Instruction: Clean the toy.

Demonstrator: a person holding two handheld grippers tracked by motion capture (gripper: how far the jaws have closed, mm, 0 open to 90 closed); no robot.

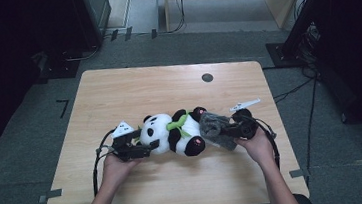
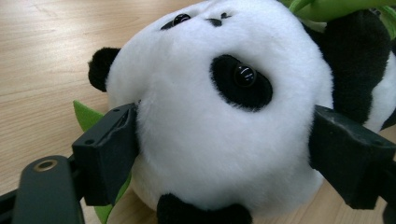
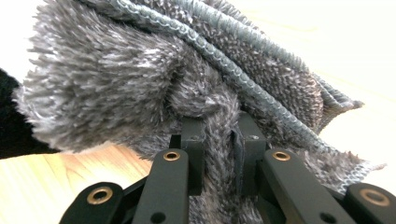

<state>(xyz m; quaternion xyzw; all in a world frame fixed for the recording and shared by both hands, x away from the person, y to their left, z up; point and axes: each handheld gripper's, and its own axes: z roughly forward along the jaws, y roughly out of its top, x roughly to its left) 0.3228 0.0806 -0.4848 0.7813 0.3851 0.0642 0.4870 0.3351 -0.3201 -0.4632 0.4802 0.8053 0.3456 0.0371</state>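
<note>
Plush panda (image 1: 174,132) lies lengthwise across the table (image 1: 118,93), head leftward.

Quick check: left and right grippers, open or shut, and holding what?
Left gripper: open, jaws either side of the panda's head.
Right gripper: shut on the grey cloth.

Dim surroundings, evenly lit bench (image 1: 118,93).
Overexposed to white glare at upper right in right gripper view; nearest tool parts soft, slightly blurred in both gripper views.

Plush panda (image 1: 172,133) beside grey cloth (image 1: 215,126)
</note>
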